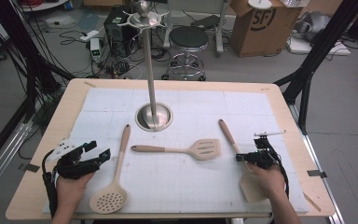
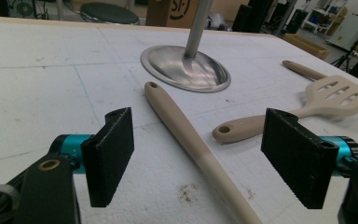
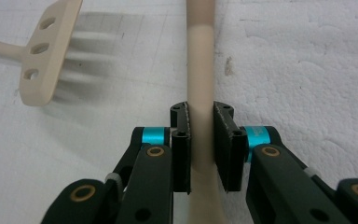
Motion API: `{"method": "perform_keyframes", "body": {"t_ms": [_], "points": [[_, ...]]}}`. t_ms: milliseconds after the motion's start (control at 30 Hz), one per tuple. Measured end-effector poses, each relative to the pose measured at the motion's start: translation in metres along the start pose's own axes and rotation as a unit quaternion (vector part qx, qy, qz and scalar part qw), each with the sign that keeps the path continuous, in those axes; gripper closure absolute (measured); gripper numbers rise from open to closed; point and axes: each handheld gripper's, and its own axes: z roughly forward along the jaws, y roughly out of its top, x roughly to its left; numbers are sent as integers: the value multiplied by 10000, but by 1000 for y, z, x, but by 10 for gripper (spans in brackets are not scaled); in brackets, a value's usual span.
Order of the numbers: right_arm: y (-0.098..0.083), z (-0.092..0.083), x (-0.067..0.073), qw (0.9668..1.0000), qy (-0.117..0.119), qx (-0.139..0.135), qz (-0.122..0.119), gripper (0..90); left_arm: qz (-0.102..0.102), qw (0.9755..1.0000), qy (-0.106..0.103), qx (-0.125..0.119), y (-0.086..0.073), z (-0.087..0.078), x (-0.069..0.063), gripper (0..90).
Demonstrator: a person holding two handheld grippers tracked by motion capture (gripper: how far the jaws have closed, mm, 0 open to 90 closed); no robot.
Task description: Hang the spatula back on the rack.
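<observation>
Near the desk's (image 1: pixel 37 186) front edge, right of the steel stand (image 1: pixel 153 116), the right hand-held gripper (image 3: pixel 200 140) has its jaws clamped on the beige turner's (image 3: pixel 200 56) handle. Left of the stand, the left hand-held gripper (image 2: pixel 198 158) stands wide open over the skimmer's (image 2: pixel 191 140) handle. Between them, nearer the stand, lies the slotted spatula (image 1: pixel 186 149).

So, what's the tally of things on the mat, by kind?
Skimmer: 1
Slotted turner: 1
Plain spatula, handle between the right gripper pads: 1
Steel hanging stand: 1
Total: 4
</observation>
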Motion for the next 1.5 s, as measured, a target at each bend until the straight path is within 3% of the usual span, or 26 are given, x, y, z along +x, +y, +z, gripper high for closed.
{"method": "perform_keyframes", "body": {"t_ms": [167,433,767,967,1100,1367,1500], "points": [[0,-3,-2,9999,76,-129,8,784,1,10000,38,12,-1,-2,1,260],[1,-8,-1,9987,470,-170,91,785,0,10000,53,0,-1,-4,1,260],[9,-20,6,9965,750,-374,-32,784,-2,10000,28,37,-2,-3,2,260],[13,-24,16,9928,1062,-554,-59,784,-51,10000,-15,21,-1,-3,1,260],[15,-26,23,9867,1397,-822,-121,784,-52,10000,-25,15,0,-4,0,260],[20,-26,32,9822,1623,-920,-208,784,-30,10000,-25,14,0,-4,0,260],[22,-25,36,9767,1869,-1031,-222,784,-24,10000,-39,0,0,-4,0,260]]}}
